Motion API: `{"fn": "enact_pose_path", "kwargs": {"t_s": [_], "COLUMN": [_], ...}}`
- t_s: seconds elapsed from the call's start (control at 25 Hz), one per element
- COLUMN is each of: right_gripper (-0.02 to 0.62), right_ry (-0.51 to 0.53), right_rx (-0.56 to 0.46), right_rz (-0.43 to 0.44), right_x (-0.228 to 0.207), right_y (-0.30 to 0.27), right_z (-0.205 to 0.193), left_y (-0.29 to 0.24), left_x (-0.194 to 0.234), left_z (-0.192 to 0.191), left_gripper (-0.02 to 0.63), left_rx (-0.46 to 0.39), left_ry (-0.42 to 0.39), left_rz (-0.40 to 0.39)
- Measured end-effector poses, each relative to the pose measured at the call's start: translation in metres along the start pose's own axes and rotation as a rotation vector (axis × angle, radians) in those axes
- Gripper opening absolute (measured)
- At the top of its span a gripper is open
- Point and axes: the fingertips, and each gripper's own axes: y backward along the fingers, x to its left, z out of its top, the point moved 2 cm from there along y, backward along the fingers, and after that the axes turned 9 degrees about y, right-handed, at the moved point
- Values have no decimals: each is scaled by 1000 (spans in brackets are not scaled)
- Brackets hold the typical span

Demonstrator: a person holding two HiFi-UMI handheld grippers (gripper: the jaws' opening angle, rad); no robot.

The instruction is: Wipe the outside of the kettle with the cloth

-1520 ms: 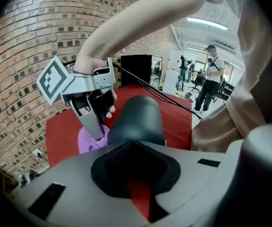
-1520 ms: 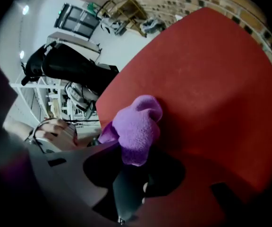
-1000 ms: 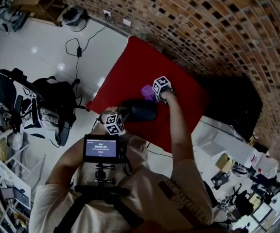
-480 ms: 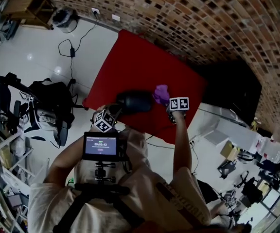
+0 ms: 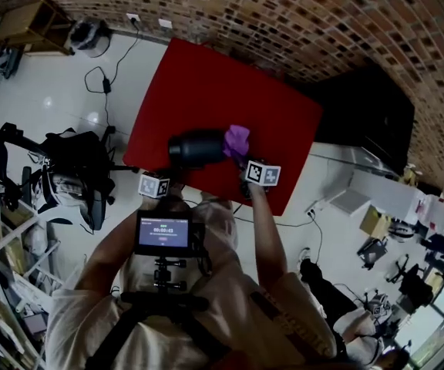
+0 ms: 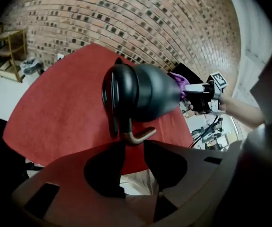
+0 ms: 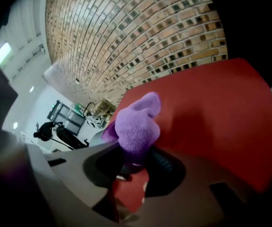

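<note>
A black kettle (image 5: 197,146) rests on the red table (image 5: 206,83). In the left gripper view the kettle (image 6: 143,94) fills the middle, its loop handle (image 6: 110,103) turned toward me. My left gripper (image 6: 133,148) has just been opening; its jaws stand apart with nothing between them, and a bronze hook end (image 6: 138,135) of the handle lies just past the tips. My right gripper (image 7: 136,160) is shut on the purple cloth (image 7: 136,126). In the head view the cloth (image 5: 237,139) sits against the kettle's right end.
A brick wall (image 5: 299,21) runs behind the table. A black cabinet (image 5: 376,122) stands to its right. On the white floor at left are a dark backpack (image 5: 75,160), a chair and cables (image 5: 102,83). A monitor (image 5: 160,233) hangs on the person's chest.
The left gripper has let go of the kettle's handle and drawn back toward the person. The right gripper swung the cloth from the kettle's far side round to its right end.
</note>
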Motion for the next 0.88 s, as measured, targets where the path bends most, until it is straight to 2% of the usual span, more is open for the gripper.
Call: {"fn": "enact_pose_path", "kwargs": {"t_s": [0.12, 0.2, 0.28, 0.36, 0.44, 0.48, 0.52, 0.56, 0.64, 0.68, 0.76, 0.88], "right_gripper": [138, 138, 138, 137, 138, 140, 140, 140, 138, 138, 138, 137], "right_ry": [-82, -106, -46, 82, 214, 224, 177, 93, -60, -98, -98, -89], "right_rx": [-34, -13, 91, 244, 395, 403, 341, 226, -14, -81, -76, 42], "right_rz": [48, 44, 4, -44, -112, -128, -113, -69, 46, 96, 155, 139], "right_x": [-8, -25, -37, -45, -55, -59, -60, -58, -46, -39, -27, -32], "right_y": [-21, -36, -53, -61, -52, -44, -35, -26, -17, -18, -35, -73], "right_z": [-13, -27, -49, -67, -77, -72, -57, -35, 12, 27, 31, 8], "left_y": [-18, -25, -29, -31, -32, -32, -33, -34, -37, -37, -39, -46], "left_x": [2, 3, 6, 10, 13, 13, 13, 13, 12, 13, 14, 15], "left_z": [-1, 1, 3, 5, 7, 9, 10, 11, 13, 13, 16, 18], "left_gripper": [144, 147, 147, 147, 147, 147, 147, 147, 148, 148, 148, 148], "left_rx": [-29, -47, -71, -105, -130, -132, -129, -125, -120, -126, -149, -170], "left_ry": [114, 149, 189, 242, 254, 245, 235, 234, 254, 266, 285, 328], "left_rz": [4, 21, 43, 59, 87, 105, 121, 130, 130, 130, 132, 126]}}
